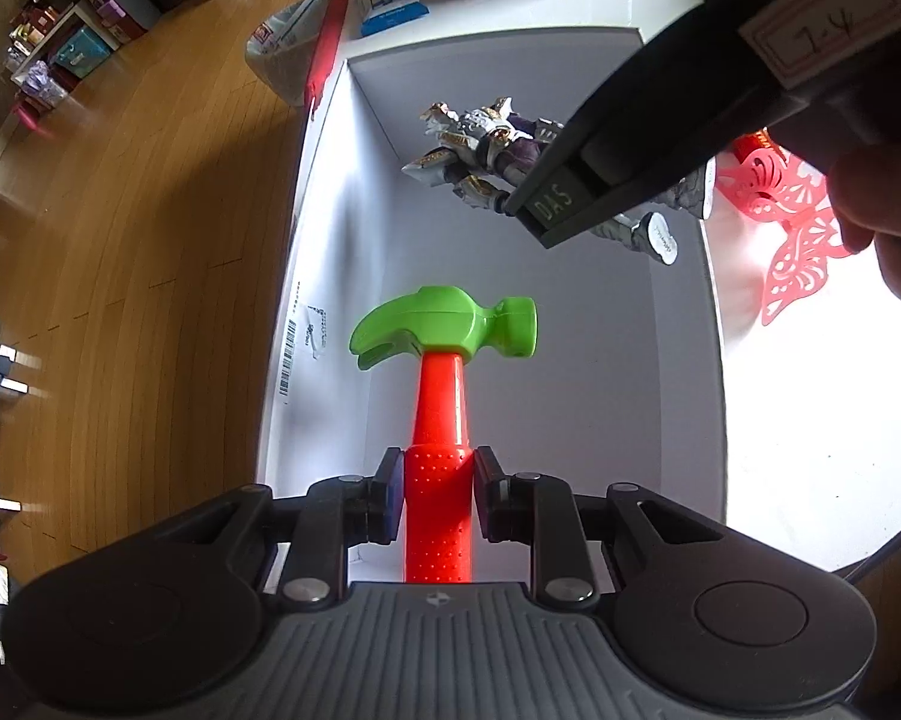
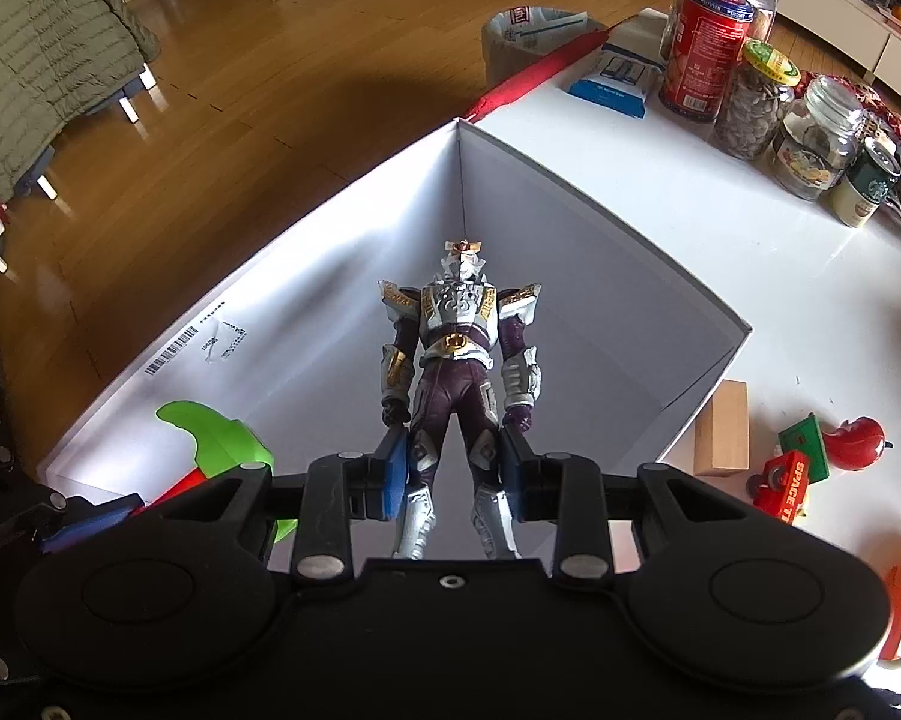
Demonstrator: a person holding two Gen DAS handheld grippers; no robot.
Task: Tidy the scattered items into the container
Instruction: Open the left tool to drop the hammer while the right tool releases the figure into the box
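While both toys hang over the box: the step is the drop-off.
Left gripper (image 1: pixel 437 489): clamped on the hammer (image 1: pixel 444 360) by its orange handle, green head forward, above the box (image 1: pixel 324 276) floor.
Right gripper (image 2: pixel 450 474): clamped on the figure (image 2: pixel 459 360) at its thighs, head toward the far corner of the box.
Next move: likely lower each toy inside, then part the jaws; the two should land apart.
Left to tidy: block (image 2: pixel 720 435), toy truck (image 2: pixel 783 486), apple (image 2: pixel 858 441) on the table (image 2: pixel 780 300).
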